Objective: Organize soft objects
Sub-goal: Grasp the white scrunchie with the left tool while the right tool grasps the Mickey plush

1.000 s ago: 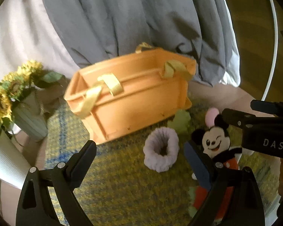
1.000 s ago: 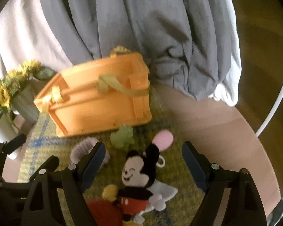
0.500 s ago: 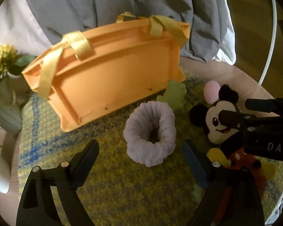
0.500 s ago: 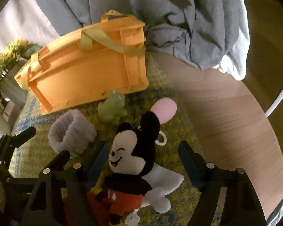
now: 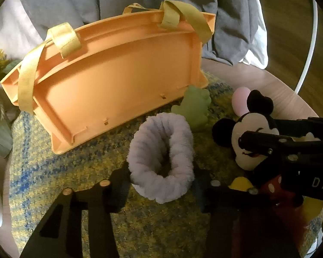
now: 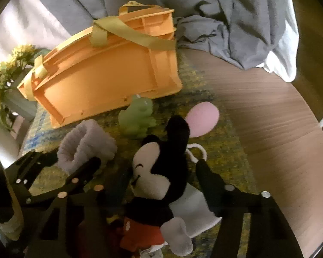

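A fluffy lavender ring [image 5: 161,157] lies on the yellow and blue mat [image 5: 53,172]. My left gripper [image 5: 161,179] has a finger on each side of it; its jaws are closing and the pads squeeze the ring into an oval. In the right wrist view the ring [image 6: 86,144] and the left gripper [image 6: 69,161] sit at the left. A mouse plush [image 6: 159,172] lies face up, and my right gripper [image 6: 161,174] straddles its head. Its jaws are closing, with a small gap still on the right. The right gripper [image 5: 267,132] also crosses the plush [image 5: 247,129] in the left wrist view.
An orange crate [image 5: 118,81] with yellow straps lies tipped behind the toys. A green frog toy [image 5: 193,109] and a pink oval [image 5: 240,103] sit between. A sunflower vase [image 6: 2,79] stands left. Grey cloth [image 6: 226,10] drapes at the back; bare wooden tabletop [image 6: 269,129] lies right.
Both grippers came down closer to the toys. The left jaws closed from wide apart onto the lavender ring. The right jaws narrowed around the plush's head.
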`<state>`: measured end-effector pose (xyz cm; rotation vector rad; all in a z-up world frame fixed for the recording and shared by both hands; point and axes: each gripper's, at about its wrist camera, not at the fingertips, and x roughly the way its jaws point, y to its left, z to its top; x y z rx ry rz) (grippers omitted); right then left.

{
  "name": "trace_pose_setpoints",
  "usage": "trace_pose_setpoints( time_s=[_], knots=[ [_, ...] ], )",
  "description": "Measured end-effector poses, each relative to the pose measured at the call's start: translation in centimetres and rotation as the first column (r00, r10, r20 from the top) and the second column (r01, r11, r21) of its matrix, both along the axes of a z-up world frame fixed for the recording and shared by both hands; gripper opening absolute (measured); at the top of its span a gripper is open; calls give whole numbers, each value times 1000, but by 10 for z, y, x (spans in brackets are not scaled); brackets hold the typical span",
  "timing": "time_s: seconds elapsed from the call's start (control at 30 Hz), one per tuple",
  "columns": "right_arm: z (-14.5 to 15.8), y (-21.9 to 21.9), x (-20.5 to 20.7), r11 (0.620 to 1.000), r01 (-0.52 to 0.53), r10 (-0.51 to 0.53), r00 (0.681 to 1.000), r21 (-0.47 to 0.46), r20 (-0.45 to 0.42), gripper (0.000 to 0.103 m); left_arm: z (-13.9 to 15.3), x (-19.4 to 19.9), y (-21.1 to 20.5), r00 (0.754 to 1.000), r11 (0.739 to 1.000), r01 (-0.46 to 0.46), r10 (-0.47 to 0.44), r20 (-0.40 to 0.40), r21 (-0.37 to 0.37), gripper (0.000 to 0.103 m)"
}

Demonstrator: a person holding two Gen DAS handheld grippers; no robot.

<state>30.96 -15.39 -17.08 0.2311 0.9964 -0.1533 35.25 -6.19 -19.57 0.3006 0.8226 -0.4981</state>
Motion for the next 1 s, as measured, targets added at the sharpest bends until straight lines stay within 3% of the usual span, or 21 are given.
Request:
trace_pose_setpoints(
  time_s=[0.13, 0.4, 1.0],
  knots=[
    [1, 3, 0, 1000, -9, 9, 1000, 2, 2, 51, 2, -1, 0, 1000, 1000, -6, 6, 4, 8, 33],
    [10, 2, -6, 1000, -6, 6, 1000, 21, 15, 49, 21, -11, 8, 998, 999, -43, 44, 33, -28, 29],
    [91, 10, -37, 997, -37, 50, 972, -61, 229, 49, 102, -62, 36, 969, 975, -159, 183, 165, -153, 29]
  ],
)
